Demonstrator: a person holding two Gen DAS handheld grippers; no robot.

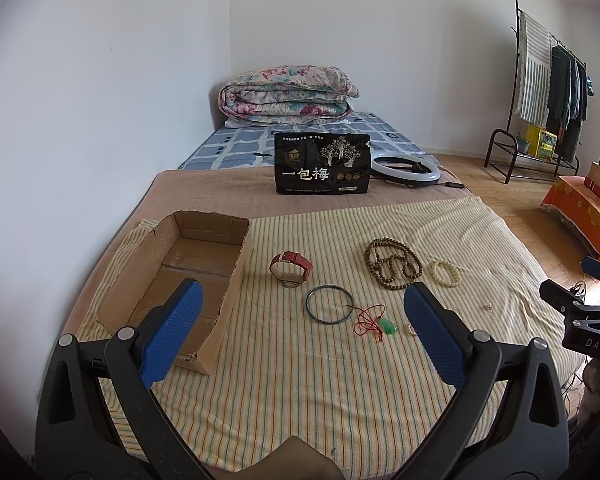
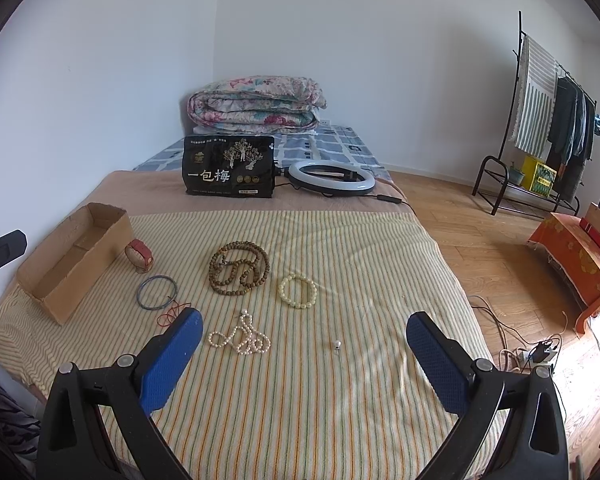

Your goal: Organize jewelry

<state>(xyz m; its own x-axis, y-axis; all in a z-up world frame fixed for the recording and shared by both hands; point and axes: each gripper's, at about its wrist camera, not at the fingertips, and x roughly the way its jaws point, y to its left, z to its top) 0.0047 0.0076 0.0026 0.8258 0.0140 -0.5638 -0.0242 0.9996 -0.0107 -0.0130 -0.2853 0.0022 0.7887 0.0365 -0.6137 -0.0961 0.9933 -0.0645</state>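
Left wrist view: the left gripper (image 1: 302,334) hovered above the striped cloth (image 1: 300,392) with its blue fingers (image 1: 172,332) spread wide apart, holding and touching nothing. Its left finger lay in line with the open cardboard box (image 1: 236,248), its right finger just in front of the brown bead necklace (image 1: 392,264). Between the fingers lay the red-strapped watch (image 1: 291,268), the dark bangle (image 1: 329,304) and a green pendant on red cord (image 1: 387,326); the cream bead bracelet (image 1: 446,273) lay to the right of the brown beads. Right wrist view: the right gripper (image 2: 304,350) was likewise held low over the cloth, jaws fully apart and empty. Between its fingers (image 2: 436,364) lay the pearl necklace (image 2: 242,338) and a small pearl stud (image 2: 337,345), well apart from each other. Farther off lay the brown beads (image 2: 238,268), cream bracelet (image 2: 298,291), bangle (image 2: 157,292), watch (image 2: 139,255) and box (image 2: 100,240), which stood at the cloth's left edge with nothing visible inside. A black snack bag (image 2: 229,172) and ring light (image 2: 332,178) stood behind.
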